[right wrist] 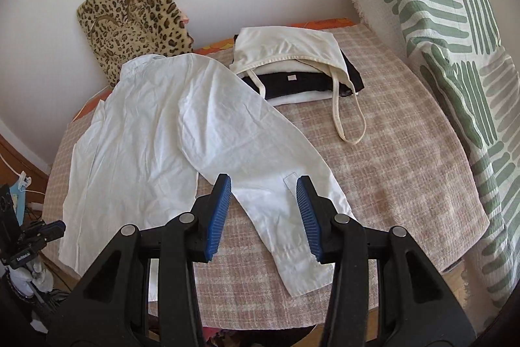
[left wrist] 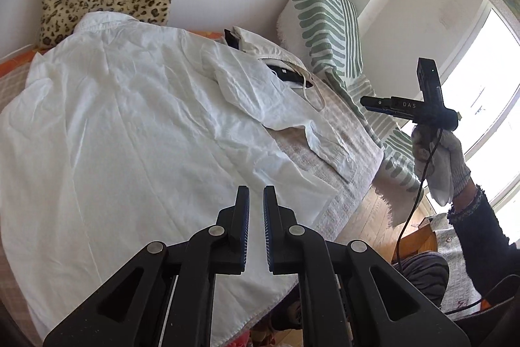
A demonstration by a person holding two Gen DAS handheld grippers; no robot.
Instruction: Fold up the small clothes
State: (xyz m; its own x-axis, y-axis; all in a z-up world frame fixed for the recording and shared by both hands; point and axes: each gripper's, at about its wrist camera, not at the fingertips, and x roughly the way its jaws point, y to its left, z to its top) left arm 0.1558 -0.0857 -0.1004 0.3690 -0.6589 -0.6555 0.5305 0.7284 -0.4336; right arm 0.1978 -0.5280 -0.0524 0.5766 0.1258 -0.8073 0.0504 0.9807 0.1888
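A white long-sleeved shirt lies spread flat on the checked cover, collar toward the wall. One sleeve runs diagonally down toward the near edge, cuff at the front. My right gripper hangs open just above that sleeve near the cuff, and nothing sits between its blue pads. My left gripper hovers over the shirt's lower hem, its jaws nearly together and empty. In the left wrist view a gloved hand holds the right gripper's tool off the cover's right side.
A cream tote bag with folded black and white clothes lies behind the sleeve, its strap trailing forward. A leopard cushion leans on the wall. A green-striped throw borders the right side. Wooden floor shows below the edge.
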